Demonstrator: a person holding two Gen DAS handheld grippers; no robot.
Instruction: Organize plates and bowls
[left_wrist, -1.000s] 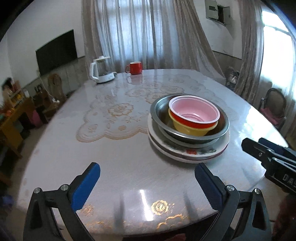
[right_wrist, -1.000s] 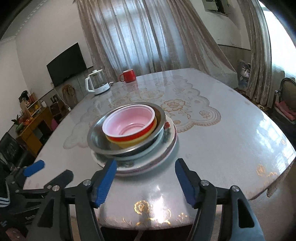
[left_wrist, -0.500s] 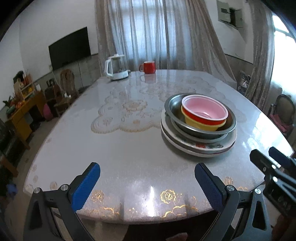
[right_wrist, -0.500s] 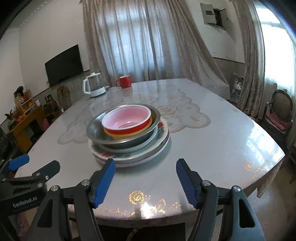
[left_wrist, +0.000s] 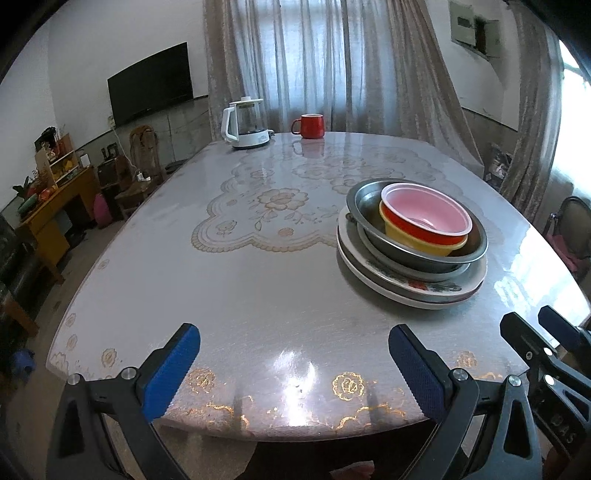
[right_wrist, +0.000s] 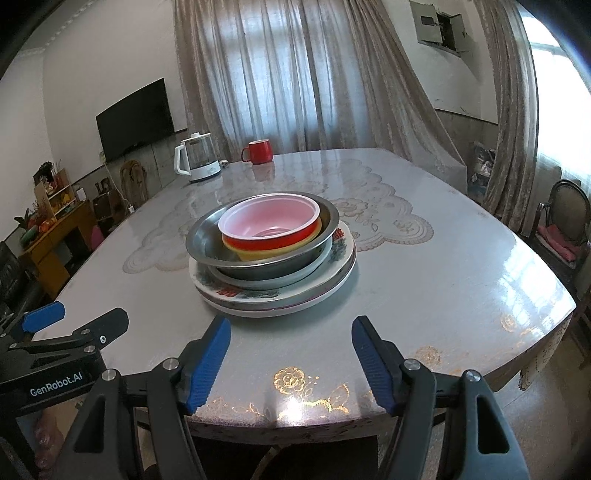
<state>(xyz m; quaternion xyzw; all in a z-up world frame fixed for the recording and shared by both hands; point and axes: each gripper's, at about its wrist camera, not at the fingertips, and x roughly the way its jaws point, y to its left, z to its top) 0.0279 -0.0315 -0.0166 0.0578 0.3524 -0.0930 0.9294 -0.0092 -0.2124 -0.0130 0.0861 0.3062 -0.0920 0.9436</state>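
My right gripper (right_wrist: 290, 360) hangs spread and empty nearer the stack of bowls (right_wrist: 271, 230) and plates (right_wrist: 277, 295), straight ahead mid-tabletop (right_wrist: 443, 280), while my left gripper (left_wrist: 293, 369), also spread, sees it off right

Yellow bowl (right_wrist: 255, 254) mostly hidden inside red bowl (right_wrist: 271, 236), plates' (right_wrist: 280, 302) centres covered
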